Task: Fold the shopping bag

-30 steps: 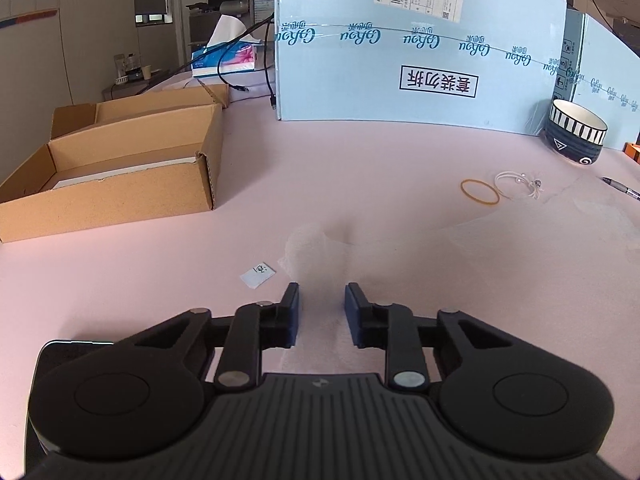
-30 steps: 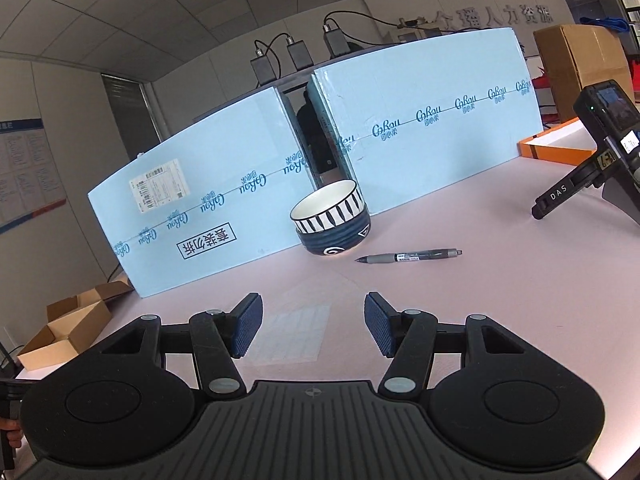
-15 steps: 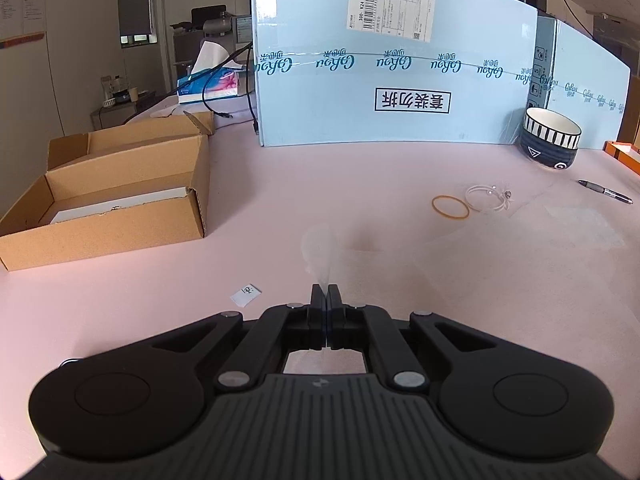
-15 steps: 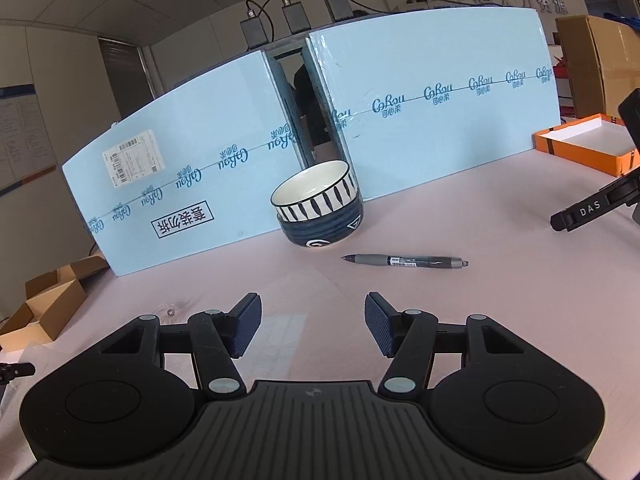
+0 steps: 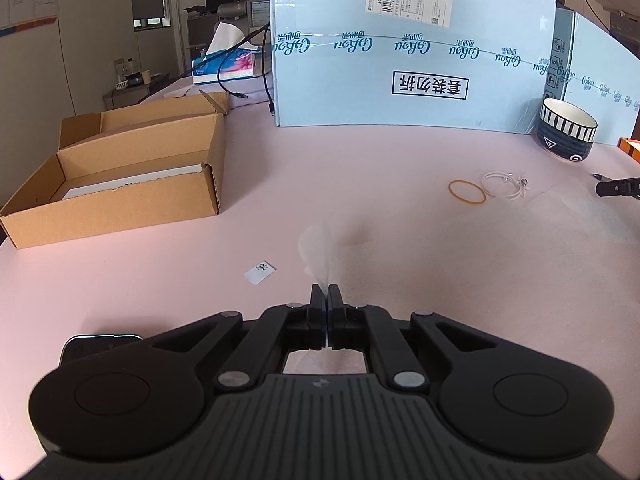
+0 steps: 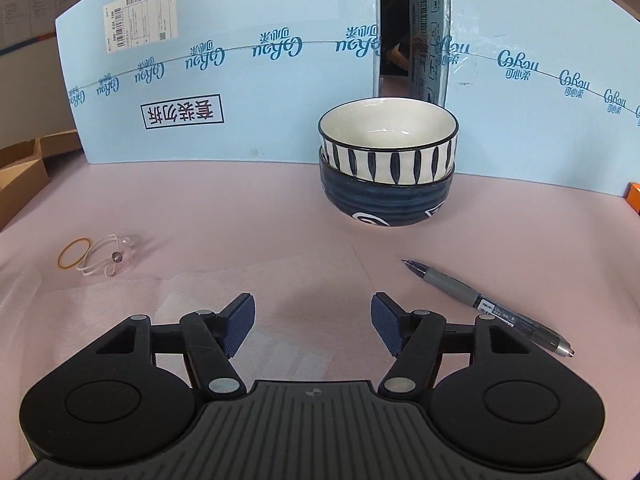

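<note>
Since a second ago, left gripper (image 5: 327, 294) is pinching shut on thin, limp, slippery clear shopping bag (image 6: 260, 280) lying flat mid-table, while right gripper (image 6: 313, 322) is hovering agape nearing its far-right edge.

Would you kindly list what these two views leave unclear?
- Shopping bag: clear film on pink table, outline too faint in both views.
- Dark object, left view: mostly behind left claw.
- Pen label, right view: too small.
- Orange box: cut off by edge.
</note>
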Tool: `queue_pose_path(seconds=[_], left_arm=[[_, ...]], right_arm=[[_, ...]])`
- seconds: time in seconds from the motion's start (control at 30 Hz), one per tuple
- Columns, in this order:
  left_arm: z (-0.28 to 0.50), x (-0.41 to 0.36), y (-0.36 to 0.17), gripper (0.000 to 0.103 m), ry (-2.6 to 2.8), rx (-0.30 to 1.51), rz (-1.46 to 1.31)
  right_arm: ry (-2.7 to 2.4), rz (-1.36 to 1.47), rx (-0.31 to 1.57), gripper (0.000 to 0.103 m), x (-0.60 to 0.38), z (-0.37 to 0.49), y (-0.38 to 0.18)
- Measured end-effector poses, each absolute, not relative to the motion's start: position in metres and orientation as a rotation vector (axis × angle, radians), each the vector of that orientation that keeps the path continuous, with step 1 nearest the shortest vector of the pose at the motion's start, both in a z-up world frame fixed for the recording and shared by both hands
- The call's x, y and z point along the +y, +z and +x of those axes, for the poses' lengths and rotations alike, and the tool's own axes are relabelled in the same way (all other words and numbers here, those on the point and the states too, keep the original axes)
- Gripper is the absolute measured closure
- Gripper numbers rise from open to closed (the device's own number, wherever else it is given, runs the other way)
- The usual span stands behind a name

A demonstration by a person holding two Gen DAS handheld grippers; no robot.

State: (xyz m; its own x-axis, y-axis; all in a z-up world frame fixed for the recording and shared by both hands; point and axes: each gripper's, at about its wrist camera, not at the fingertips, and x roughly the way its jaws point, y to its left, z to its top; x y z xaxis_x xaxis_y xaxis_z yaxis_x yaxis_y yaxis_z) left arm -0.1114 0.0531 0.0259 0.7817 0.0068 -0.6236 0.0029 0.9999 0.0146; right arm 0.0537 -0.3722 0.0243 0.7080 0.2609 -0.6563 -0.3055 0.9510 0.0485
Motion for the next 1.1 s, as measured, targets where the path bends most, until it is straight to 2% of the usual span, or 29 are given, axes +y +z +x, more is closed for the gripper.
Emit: queue_pose_path(seconds=[0.27,0.57,0.77,0.93,1.0,1.1], left_arm=[[-0.109,0.055,0.025,0.102,0.003,0.685,0.022],[-0.107,0.056,0.019,0.099,-0.011,0.689,0.009],[-0.106,0.056,0.016,0.098,-0.020,0.690,0.000],[-0.107,0.057,0.014,0.096,-0.030,0.682,-0.014],[-0.109,0.057,0.014,0.095,-0.047,0.675,-0.022],[-0.110,0.055,0.014,0.094,-0.058,0.670,-0.023]], right_arm=[[0.329,-0.094,0.739,0.034,-0.366,0.063,0.015],[0.300,-0.095,0.734,0.037,-0.363,0.063,0.014],[0.269,-0.077,0.706,0.051,-0.358,0.054,0.014],[0.273,-0.070,0.705,0.078,-0.355,0.048,0.017],[0.263,-0.060,0.698,0.100,-0.357,0.043,0.018],[0.247,-0.036,0.682,0.102,-0.361,0.033,0.018]])
